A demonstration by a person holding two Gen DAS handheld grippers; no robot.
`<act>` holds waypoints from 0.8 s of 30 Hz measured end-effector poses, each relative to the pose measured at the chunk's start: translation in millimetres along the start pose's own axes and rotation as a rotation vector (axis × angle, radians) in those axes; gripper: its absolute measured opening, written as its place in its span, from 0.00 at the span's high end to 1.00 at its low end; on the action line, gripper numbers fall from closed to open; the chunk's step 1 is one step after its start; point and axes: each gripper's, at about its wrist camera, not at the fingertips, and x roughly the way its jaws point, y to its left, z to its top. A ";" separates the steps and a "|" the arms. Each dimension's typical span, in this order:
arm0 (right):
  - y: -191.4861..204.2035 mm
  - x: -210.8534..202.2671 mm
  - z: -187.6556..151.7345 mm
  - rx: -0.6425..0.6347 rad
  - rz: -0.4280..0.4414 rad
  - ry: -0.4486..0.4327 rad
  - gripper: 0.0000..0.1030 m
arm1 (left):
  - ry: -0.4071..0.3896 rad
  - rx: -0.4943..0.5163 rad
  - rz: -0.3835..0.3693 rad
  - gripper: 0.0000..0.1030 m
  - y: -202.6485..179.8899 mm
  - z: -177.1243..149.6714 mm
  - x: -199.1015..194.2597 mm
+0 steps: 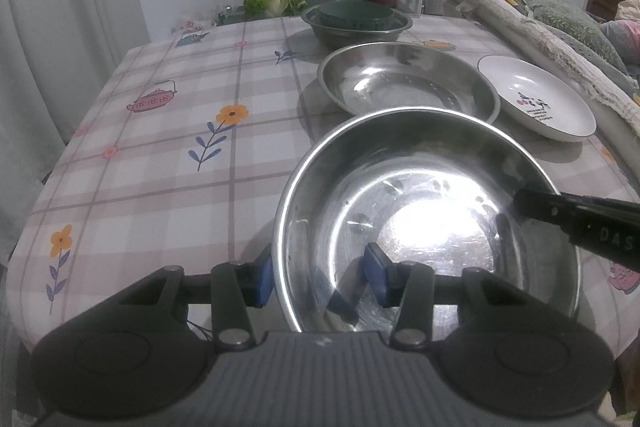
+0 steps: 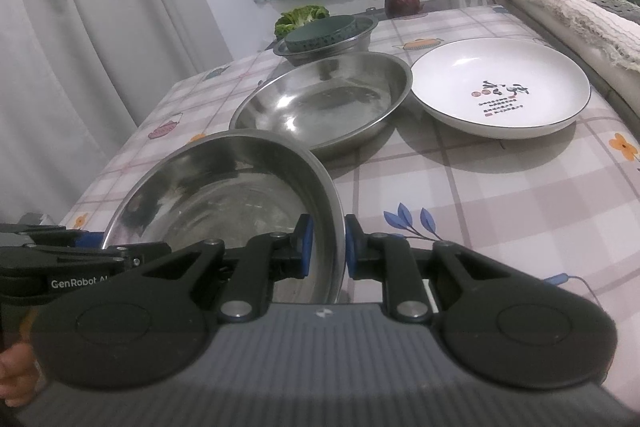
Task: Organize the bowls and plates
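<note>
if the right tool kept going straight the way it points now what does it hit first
The right tool already straddles the near steel bowl rim. Pushed straight on, it would probably carry that bowl into the second steel bowl just beyond; depth is hard to judge, so the tablecloth between might come first.

Green bowl (image 1: 354,14) mostly sunk inside far steel bowl (image 1: 360,35), base hidden. White plate (image 2: 500,91) print too small to read. Right gripper (image 1: 576,223) cut off by frame edge in left view. Near steel bowl (image 2: 224,199) lower rim hidden behind gripper body. Hand (image 2: 16,375) only partly in frame.
</note>
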 end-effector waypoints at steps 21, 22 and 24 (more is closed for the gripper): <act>-2.9 -10.1 12.9 0.011 -0.003 -0.023 0.82 | -0.025 0.009 -0.001 0.54 -6.4 17.7 -8.1; -2.6 -9.9 14.1 0.011 -0.005 -0.025 0.82 | -0.027 0.010 -0.001 0.54 -7.2 19.0 -8.2; -3.1 -10.3 16.0 0.014 -0.006 -0.028 0.82 | -0.030 0.011 -0.003 0.54 -8.1 21.0 -7.7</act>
